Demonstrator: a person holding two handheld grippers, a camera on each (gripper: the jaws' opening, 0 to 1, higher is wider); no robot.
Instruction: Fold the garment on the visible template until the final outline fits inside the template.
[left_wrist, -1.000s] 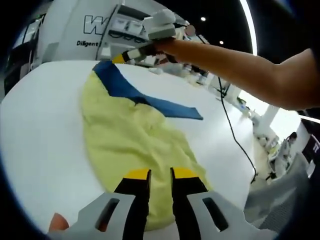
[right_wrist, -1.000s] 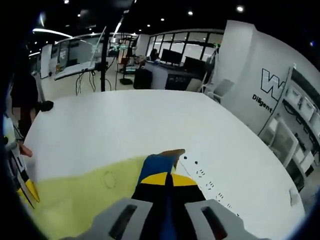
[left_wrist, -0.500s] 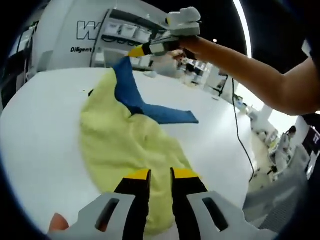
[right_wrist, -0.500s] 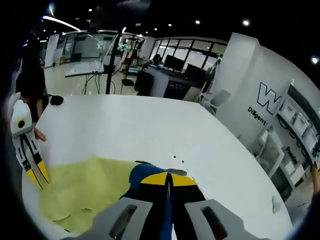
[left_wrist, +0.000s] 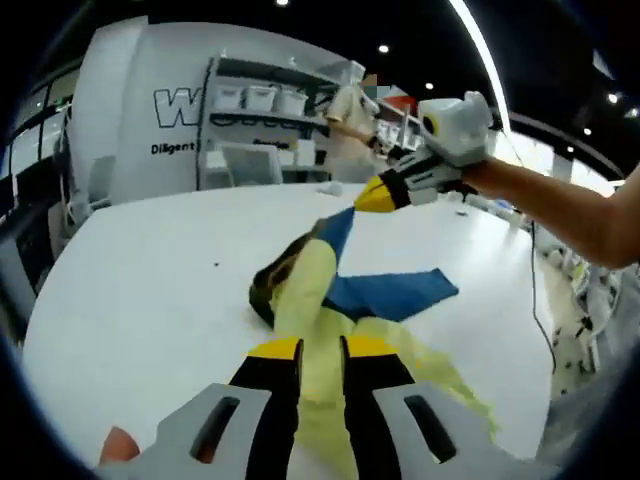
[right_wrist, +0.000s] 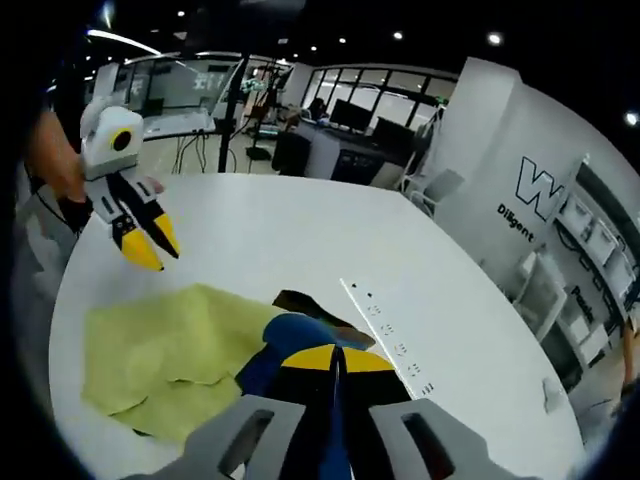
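Here the white table (right_wrist: 260, 235) carries the yellow-and-blue garment (right_wrist: 170, 355), bunched, partly lifted and mostly yellow in the right gripper view. No template outline can be made out; a dotted line (right_wrist: 385, 335) runs beside the cloth. The right gripper (left_wrist: 372, 197) pinches the blue edge (left_wrist: 338, 230), its jaws together. The left gripper (left_wrist: 320, 352) hangs over the yellow cloth, jaws narrowly apart, gripping nothing visible.

A yellow garment (right_wrist: 170, 350) with blue sleeves (left_wrist: 390, 295) is spread, rumpled, on the white table (right_wrist: 300, 230). One blue part is lifted off the table, and a dark inner lining (left_wrist: 272, 280) is exposed at the raised fold.
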